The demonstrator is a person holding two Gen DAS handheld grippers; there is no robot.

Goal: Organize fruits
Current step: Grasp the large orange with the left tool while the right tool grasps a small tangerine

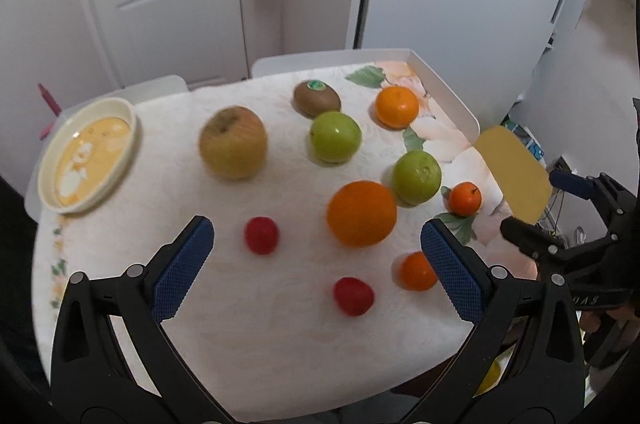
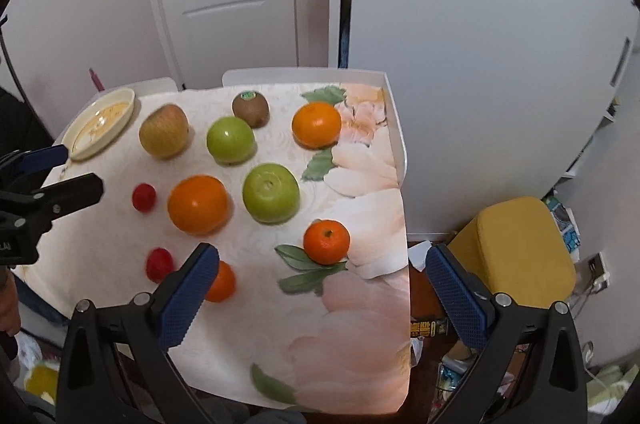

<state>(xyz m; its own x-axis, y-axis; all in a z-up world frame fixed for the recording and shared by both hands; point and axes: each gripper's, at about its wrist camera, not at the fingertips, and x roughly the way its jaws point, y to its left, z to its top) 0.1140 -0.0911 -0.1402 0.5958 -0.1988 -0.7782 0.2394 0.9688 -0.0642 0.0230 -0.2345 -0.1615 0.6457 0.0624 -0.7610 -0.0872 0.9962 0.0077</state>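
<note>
The fruits lie scattered and apart on the table (image 1: pixel 120 284), none yet in the plate (image 1: pixel 48 159) at the table's ten-o'clock corner in the left wrist view; a large orange (image 1: pixel 362 214) sits near the middle, a green apple (image 1: pixel 417 177) at its two o'clock, a second green apple (image 1: pixel 335 136) and a kiwi (image 1: pixel 317 98) beyond; a yellow apple (image 1: pixel 233 143) lies toward eleven o'clock, two red fruits (image 1: pixel 261 235) toward the near edge, and a small tangerine (image 1: pixel 464 198) at the three-o'clock side.

Most are round with no long axis worth minding; the kiwi alone is oval, its length running roughly nine to three, sticker up.

The left gripper (image 1: pixel 316 264) hovers above the near fruits with fingers (image 1: pixel 182 268) spread wide and empty; the right gripper (image 2: pixel 322 288) likewise stands wide open over the cloth, holding nothing.

I judge the step to be choosing and reaching for a first fruit; best to come down straight over one piece so that the fingers straddle its widest part, closing gently since round fruit rolls; for the kiwi, grip across its short width, from twelve and six.
</note>
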